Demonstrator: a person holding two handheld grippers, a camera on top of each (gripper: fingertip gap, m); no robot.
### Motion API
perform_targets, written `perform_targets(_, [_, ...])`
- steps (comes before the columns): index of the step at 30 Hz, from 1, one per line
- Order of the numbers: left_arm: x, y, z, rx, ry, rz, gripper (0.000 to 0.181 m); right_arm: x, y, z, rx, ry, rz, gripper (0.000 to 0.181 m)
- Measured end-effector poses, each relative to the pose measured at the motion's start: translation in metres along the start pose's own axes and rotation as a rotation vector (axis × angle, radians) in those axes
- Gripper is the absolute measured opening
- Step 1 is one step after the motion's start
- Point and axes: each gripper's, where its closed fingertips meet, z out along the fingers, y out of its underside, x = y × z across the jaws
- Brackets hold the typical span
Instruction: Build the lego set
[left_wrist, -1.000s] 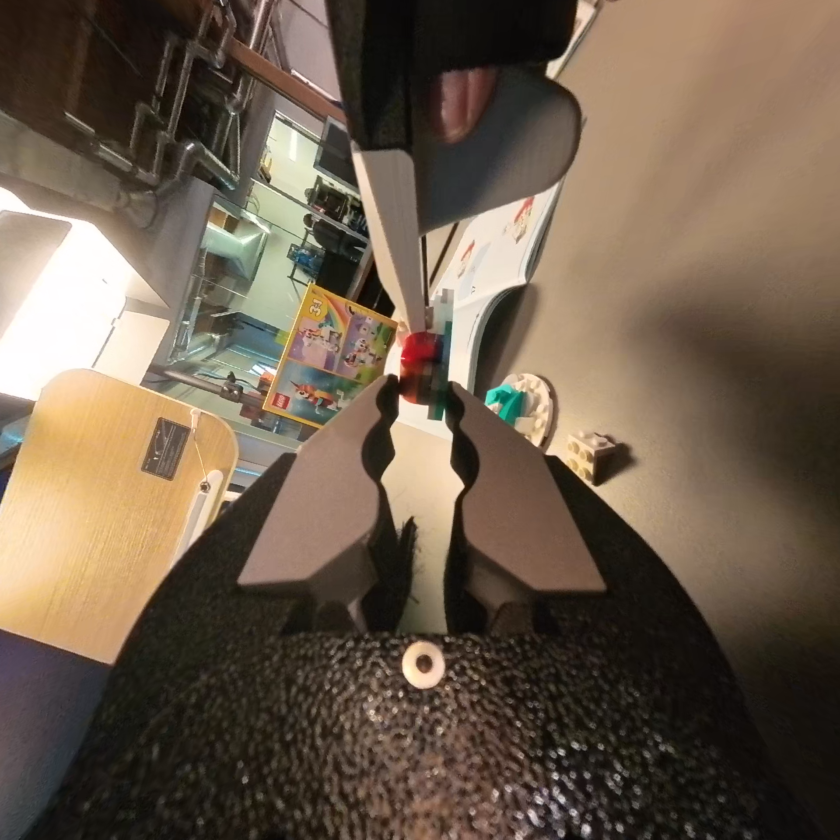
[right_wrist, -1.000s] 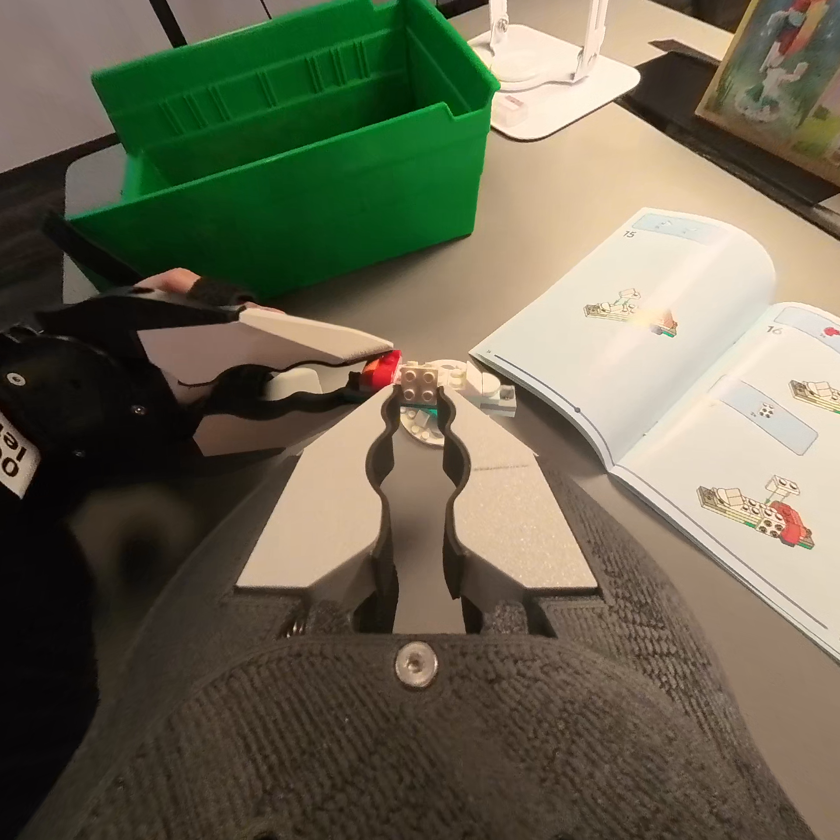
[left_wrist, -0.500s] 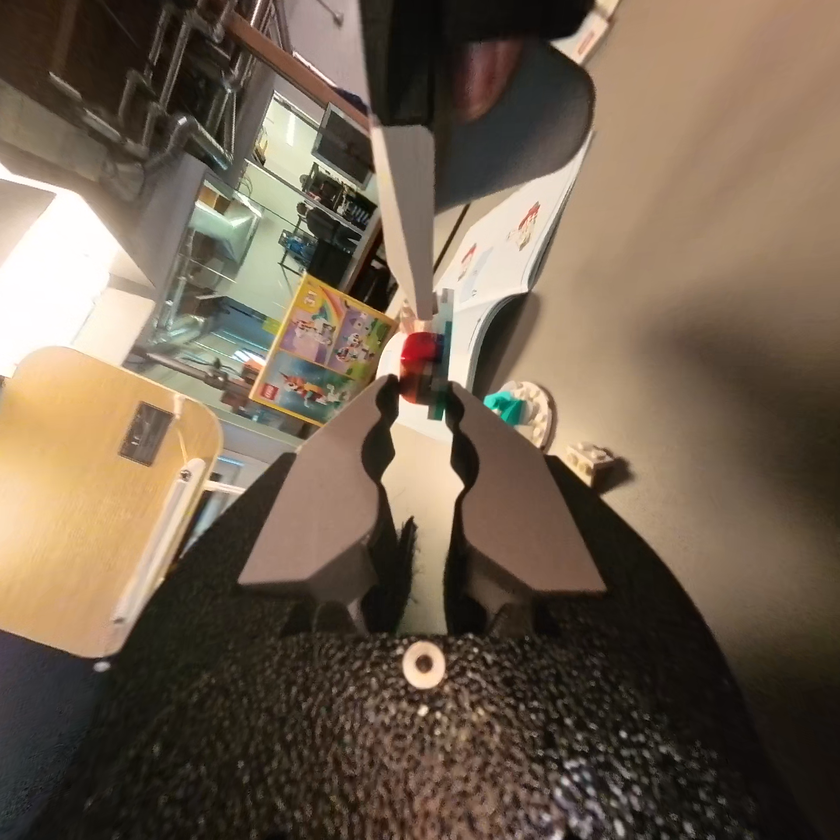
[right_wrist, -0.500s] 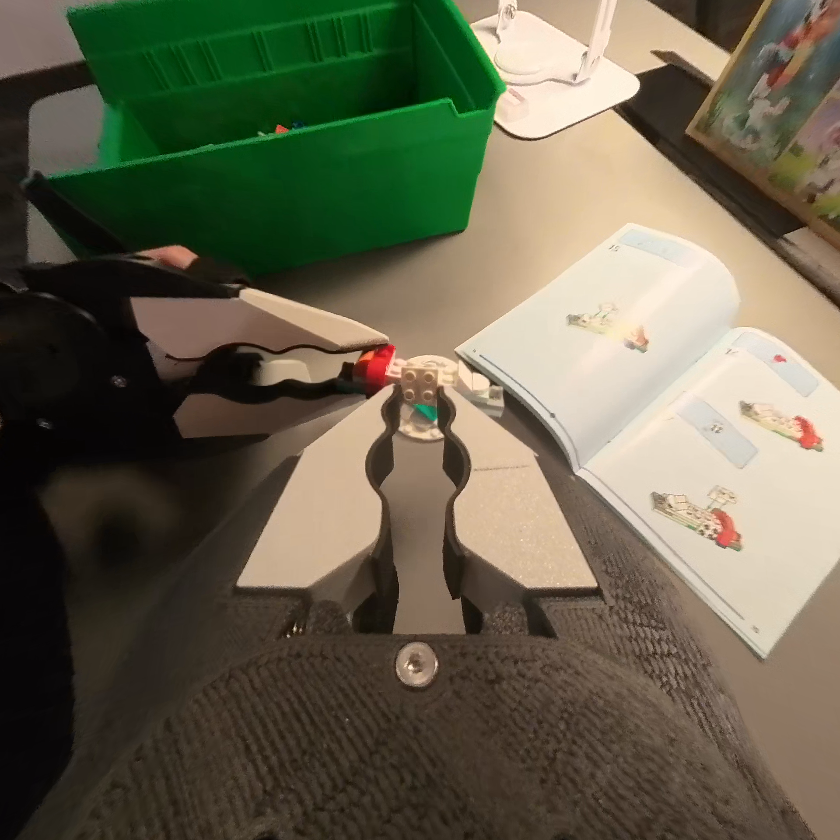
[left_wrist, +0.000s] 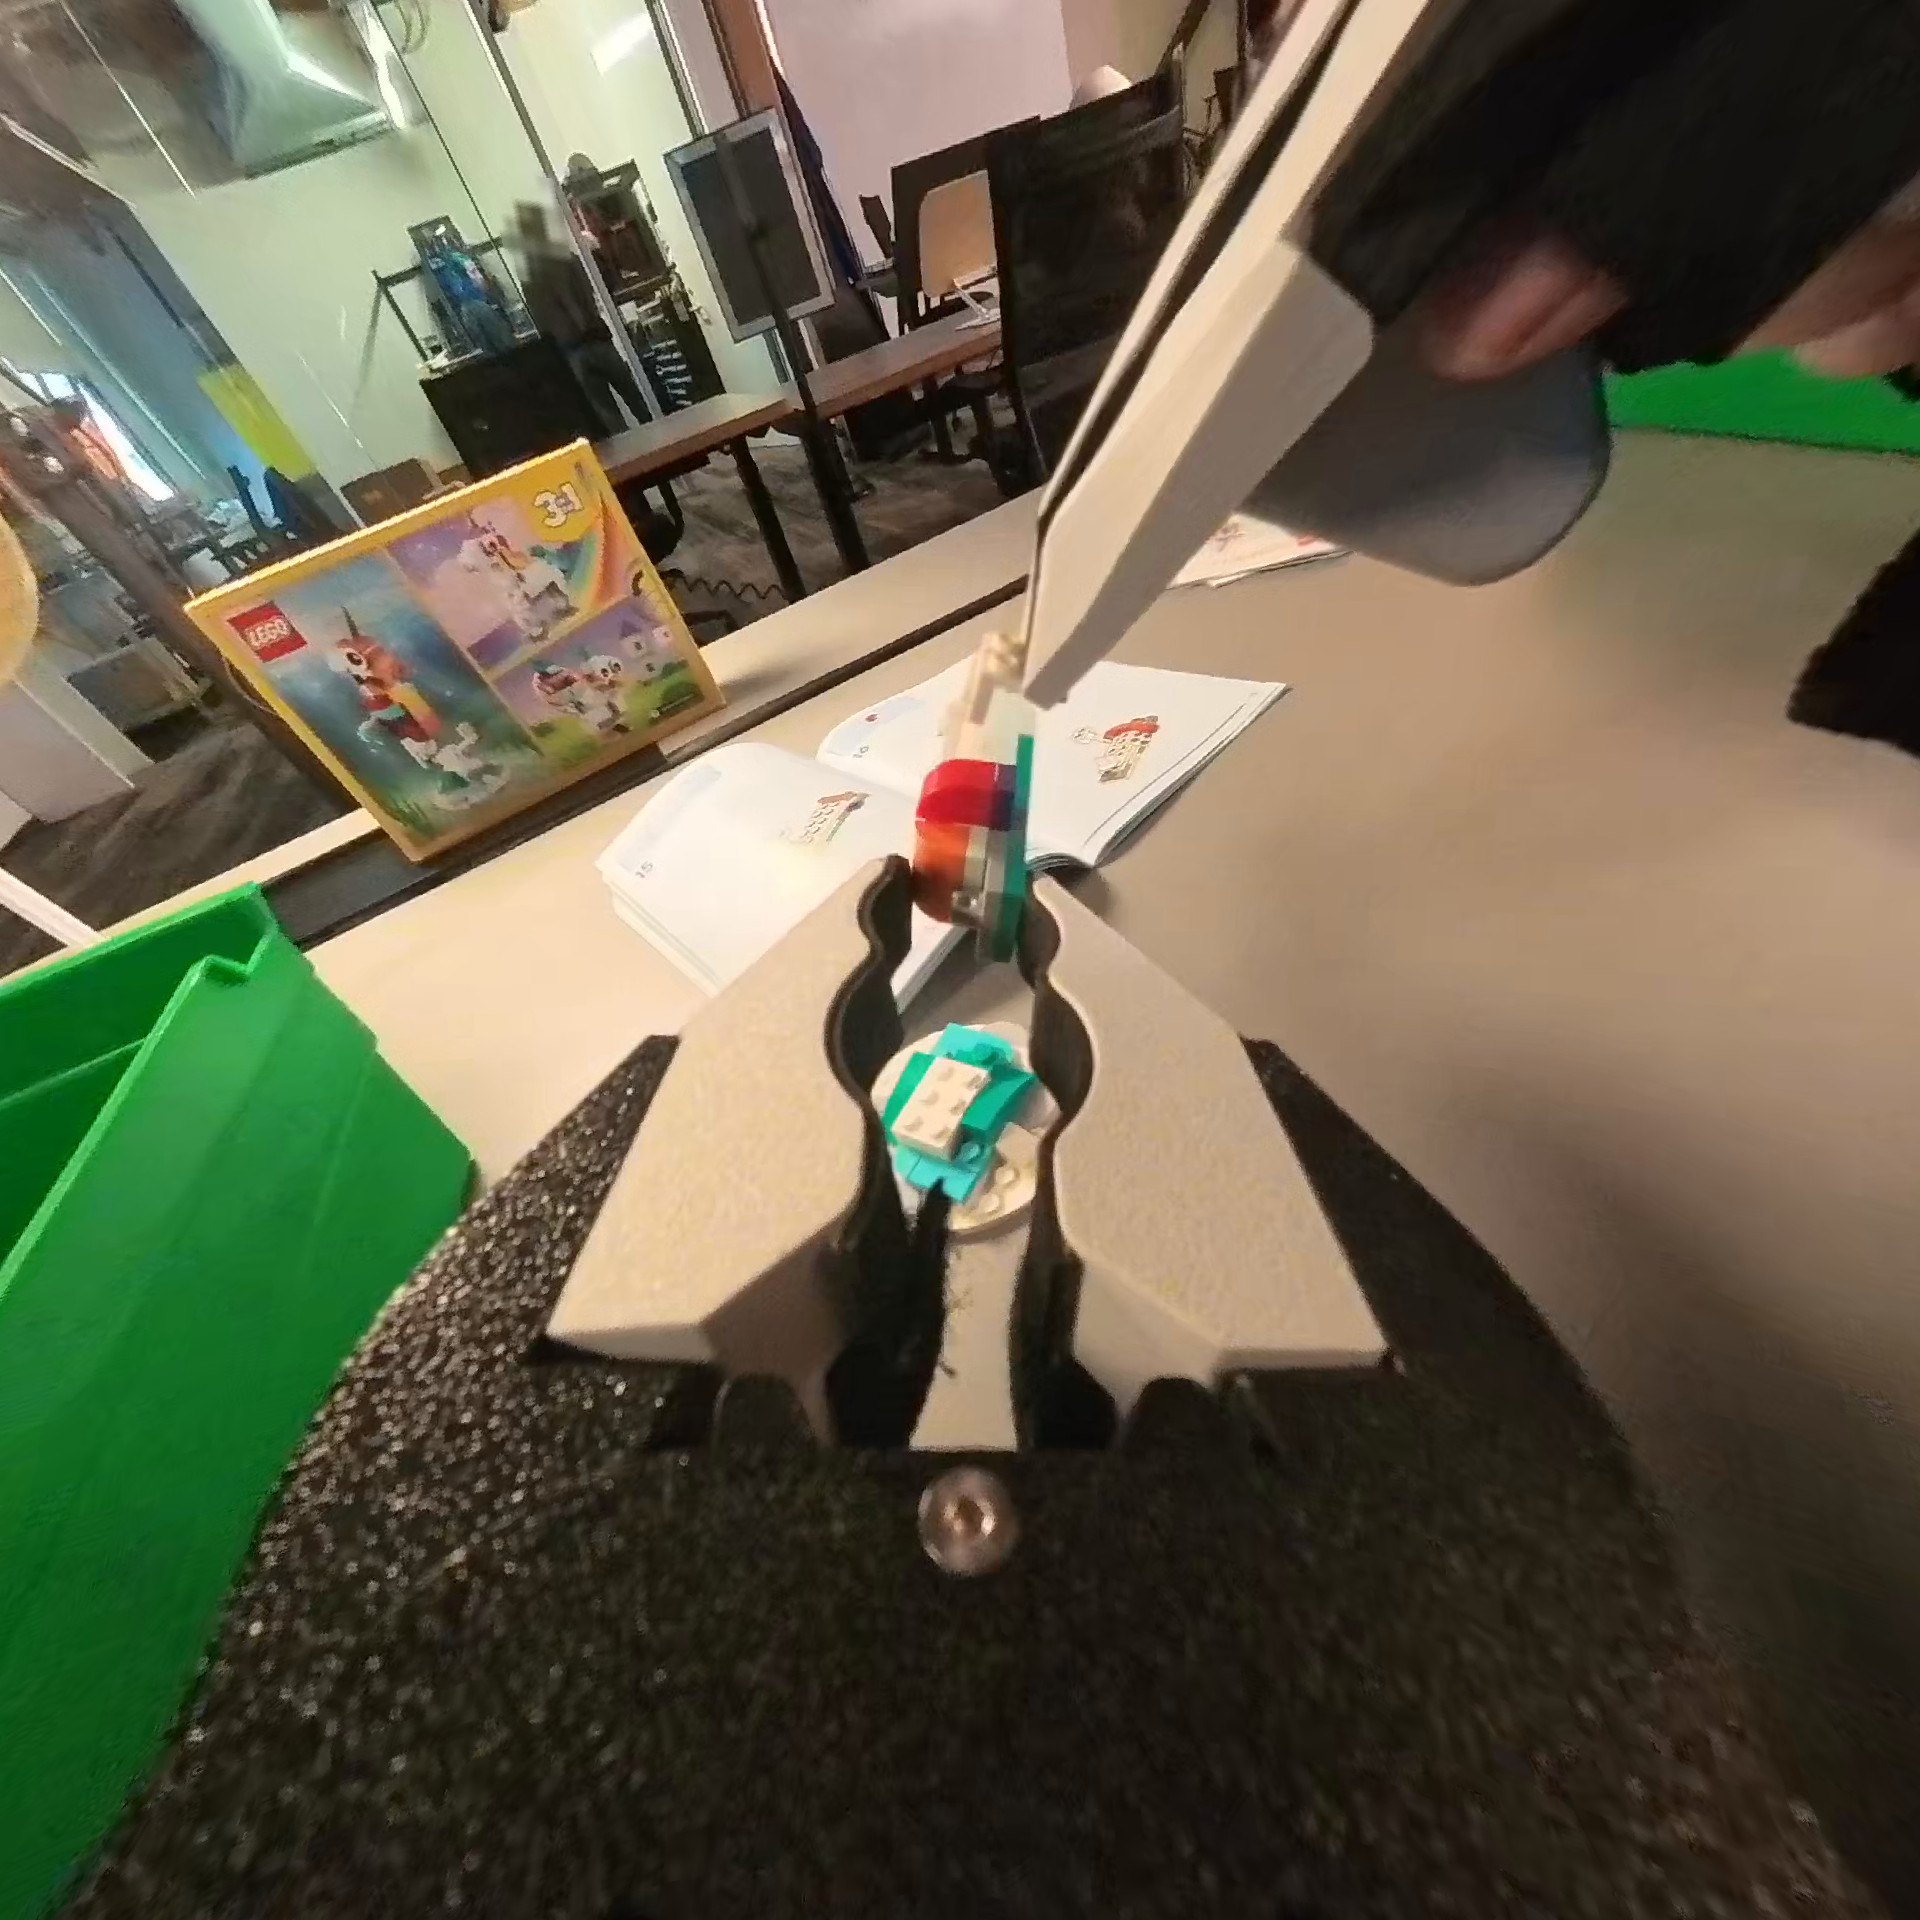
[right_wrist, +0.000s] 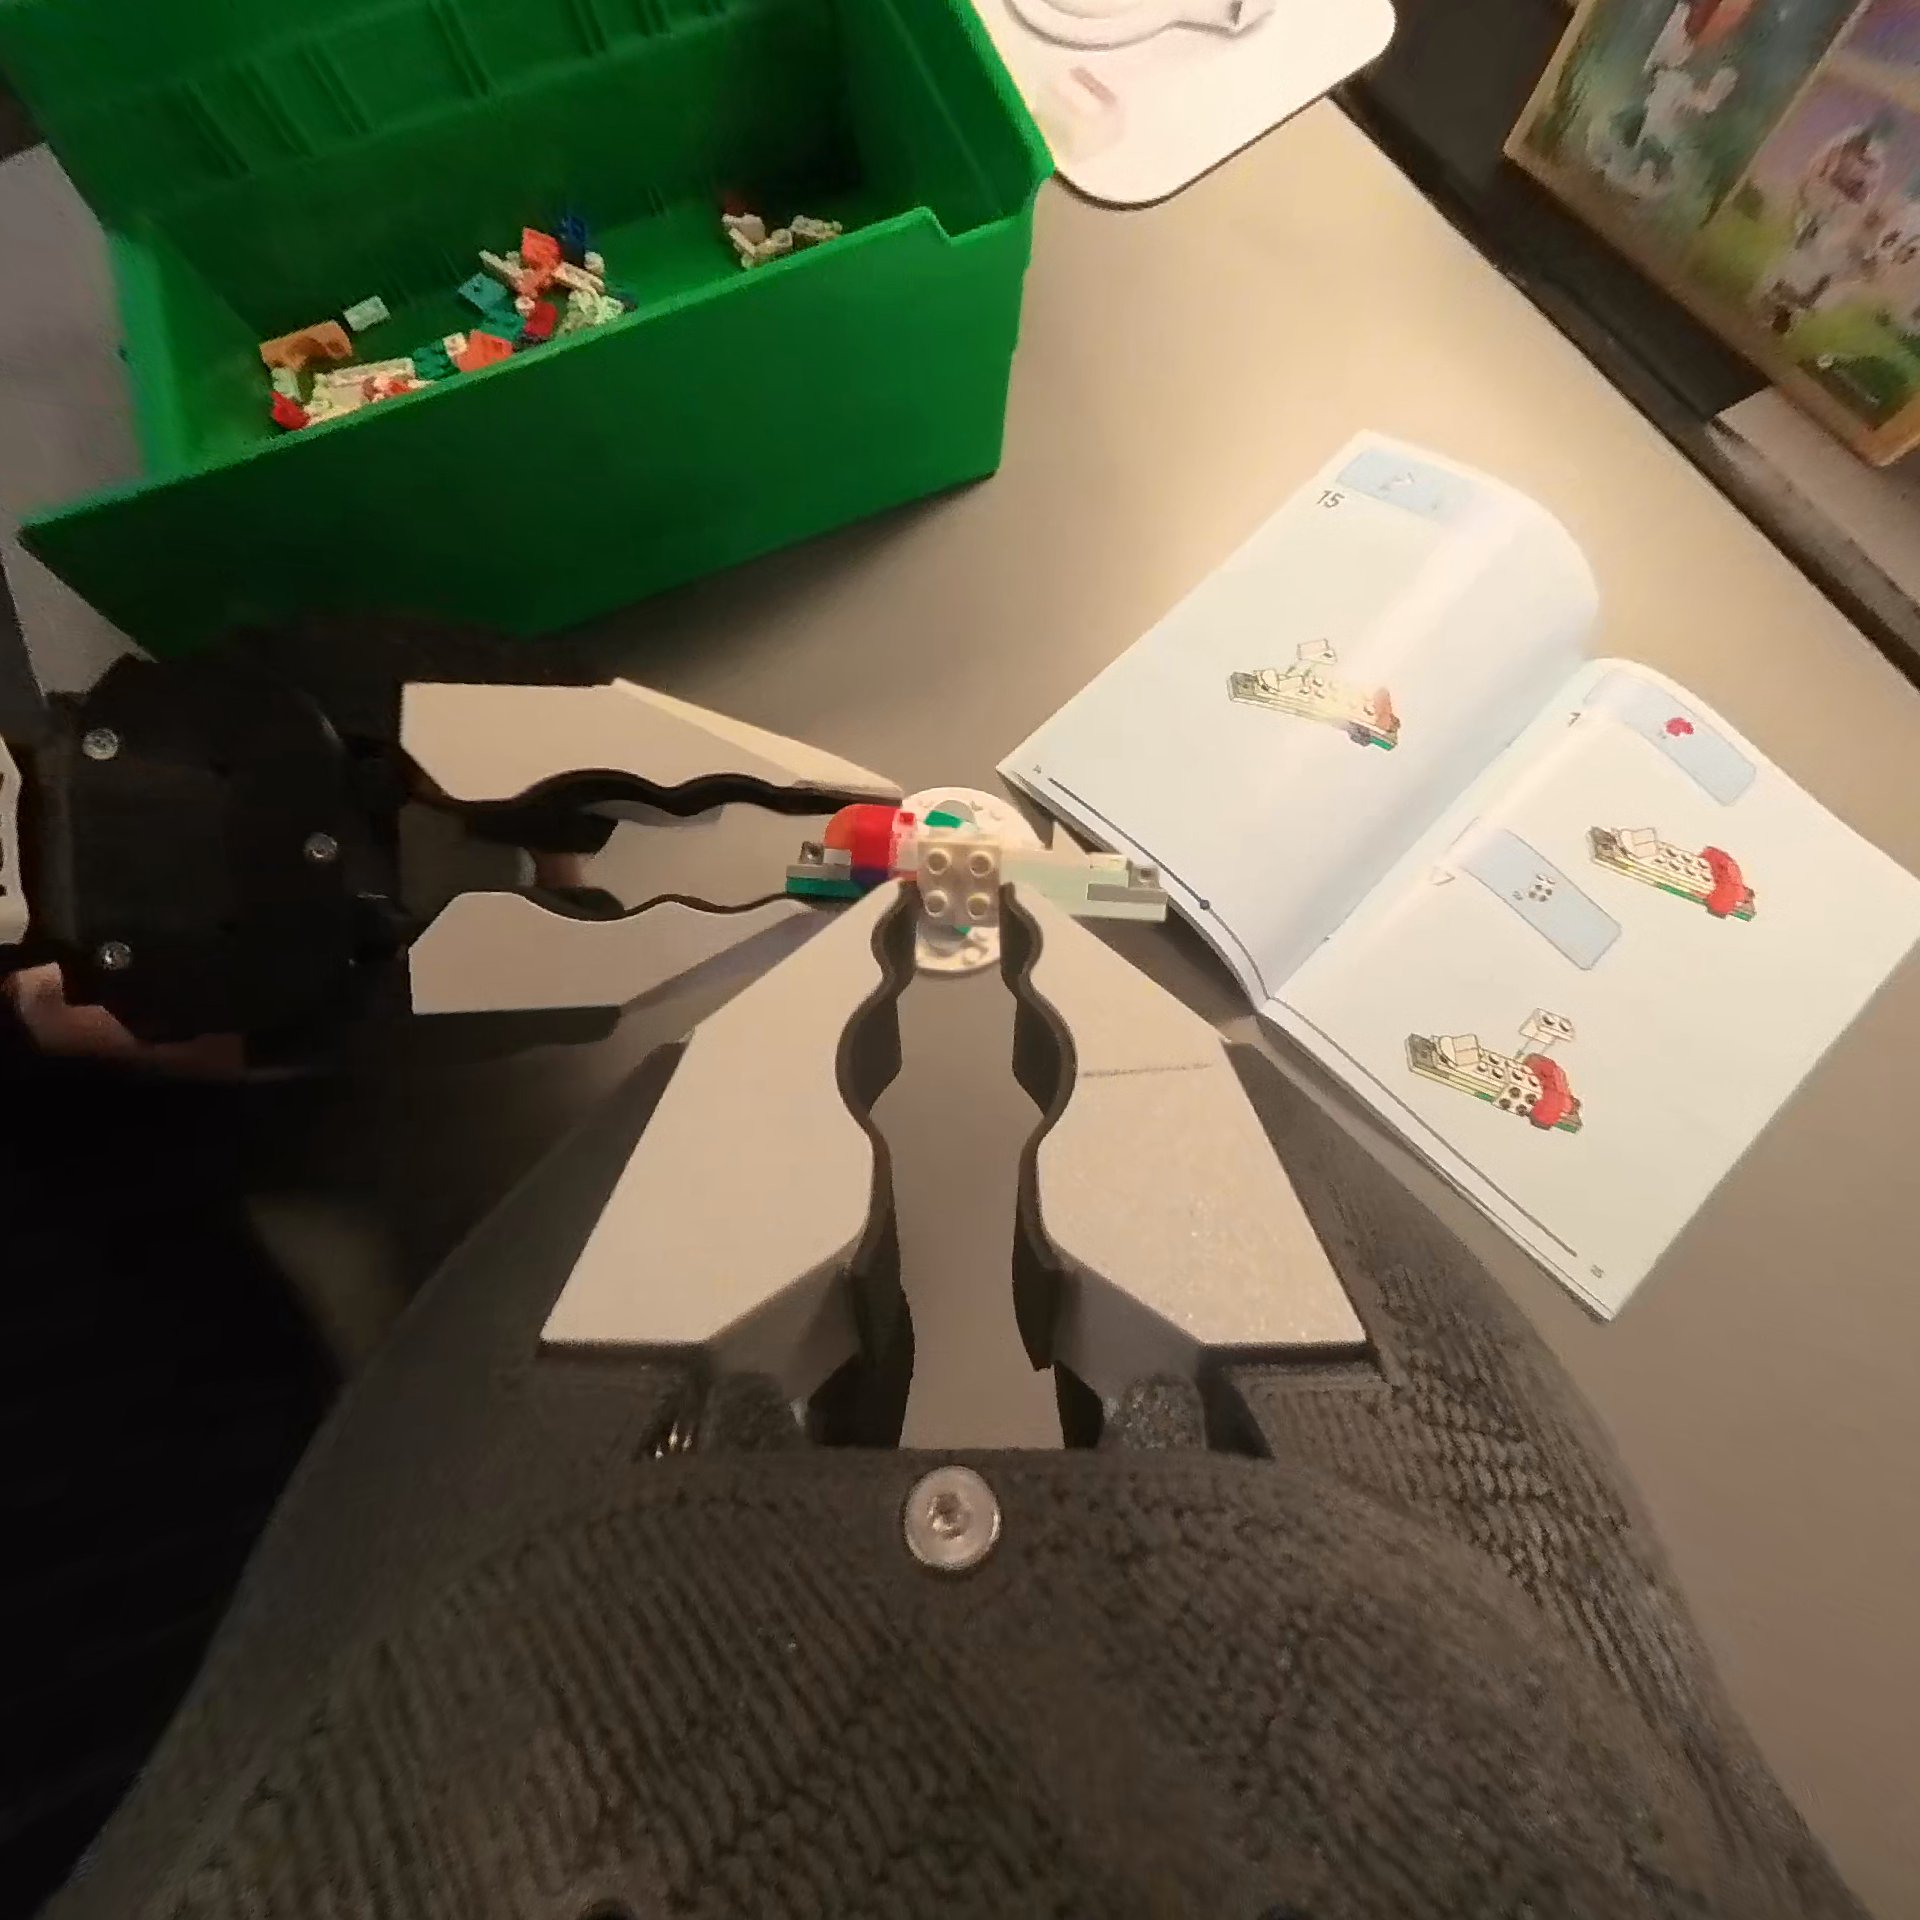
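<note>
My left gripper (left_wrist: 961, 914) is shut on a small lego assembly (left_wrist: 971, 831) with red, orange, green and white parts, held on edge above the table. In the right wrist view the left gripper (right_wrist: 842, 852) comes in from the left with the assembly (right_wrist: 862, 836). My right gripper (right_wrist: 954, 904) is shut on a white 2x2 brick (right_wrist: 956, 873) at the middle of the assembly. In the left wrist view it (left_wrist: 1039, 665) reaches in from the upper right. A round white plate (left_wrist: 997, 1195) with teal pieces lies on the table below.
A green bin (right_wrist: 623, 436) with several loose pieces (right_wrist: 468, 312) stands at the back left. An open instruction booklet (right_wrist: 1455, 831) lies to the right. The set's box (left_wrist: 457, 665) stands at the table's far edge. A white stand base (right_wrist: 1174, 94) sits behind the bin. Less than 4 cm separates the two grippers' tips. The round white plate (left_wrist: 997, 1195) sits 8 centimeters or so from the ends of my left fingers.
Both grippers have risen off the table and kept their grips. The left gripper has rolled about a quarter turn. The round plate now lies under the left gripper's fingers.
</note>
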Motion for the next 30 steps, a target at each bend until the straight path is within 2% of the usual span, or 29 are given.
perform_targets(8, [0.001,0.000,-0.002,0.012,-0.002,0.032,0.017,-0.001,0.002,0.012,-0.047,0.021,-0.036,0.014])
perform_targets(20, [0.005,-0.001,-0.002,0.024,0.010,0.057,0.017,-0.001,0.006,0.011,-0.065,0.025,-0.069,0.015])
perform_targets(30, [0.007,-0.002,-0.002,0.032,0.026,0.058,0.017,0.002,0.006,0.005,-0.053,0.020,-0.066,0.025])
